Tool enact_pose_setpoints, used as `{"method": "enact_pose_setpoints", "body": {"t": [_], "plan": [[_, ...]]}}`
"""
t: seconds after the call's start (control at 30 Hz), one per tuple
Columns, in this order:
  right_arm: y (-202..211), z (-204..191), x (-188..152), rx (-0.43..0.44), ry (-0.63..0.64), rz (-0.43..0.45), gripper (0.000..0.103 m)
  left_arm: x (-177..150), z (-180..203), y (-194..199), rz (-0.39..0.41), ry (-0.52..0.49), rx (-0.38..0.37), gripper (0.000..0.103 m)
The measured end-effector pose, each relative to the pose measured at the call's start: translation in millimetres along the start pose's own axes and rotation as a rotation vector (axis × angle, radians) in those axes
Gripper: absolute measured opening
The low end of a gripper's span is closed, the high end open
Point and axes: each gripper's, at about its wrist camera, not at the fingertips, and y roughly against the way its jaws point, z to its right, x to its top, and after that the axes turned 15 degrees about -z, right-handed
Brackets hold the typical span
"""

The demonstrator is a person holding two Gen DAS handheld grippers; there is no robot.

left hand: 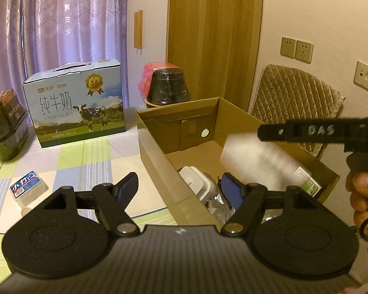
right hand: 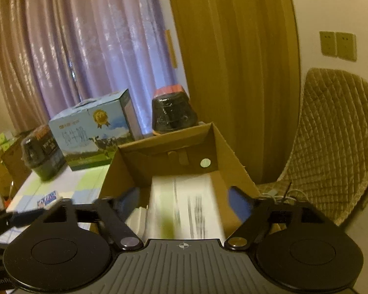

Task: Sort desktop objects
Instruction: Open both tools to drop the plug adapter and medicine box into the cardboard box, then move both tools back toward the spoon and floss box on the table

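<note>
Right gripper (right hand: 185, 201) wide apart above blurred white bottle (right hand: 184, 208) over box (right hand: 233, 161).

Lilac curtains (left hand: 49, 22) are drawn at the back; a wooden door (left hand: 213, 36) and cream wall (left hand: 319, 12) are dimly lit.

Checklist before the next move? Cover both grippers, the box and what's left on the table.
1. Left gripper open and empty: ok.
2. Right gripper open: ok.
3. White bottle free of the pads: cannot tell, it is blurred.
4. White bottle over the cardboard box: ok.
5. Table sorted: not ok. The small blue-labelled case lies on the tablecloth.
</note>
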Motion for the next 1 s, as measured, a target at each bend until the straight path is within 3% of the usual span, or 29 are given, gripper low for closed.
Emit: {"method": "enact_pose_setpoints", "body": {"t": [0.33,0.63,0.83,1.0], "plan": [[31.1,-0.2,-18.7,-0.02,-0.03,-0.007,0.086,-22.4,-8.5,26.8,-0.016,0.019,0.006,0.071],[77.6,-29.6,-40.3,-0.001,-0.012,0.015,0.094,-48.0,-21.6,74.3,-0.028,0.039,0.044,0.071],[93.5,-61.7,-61.2,0.042,0.016,-0.002,0.101,-76.0,-38.4,102.5,-0.061,0.048,0.086,0.081],[96.2,-88.0,-76.4,0.082,0.032,-0.029,0.101,-99.5,-57.0,118.9,-0.102,0.066,0.123,0.088]]}}
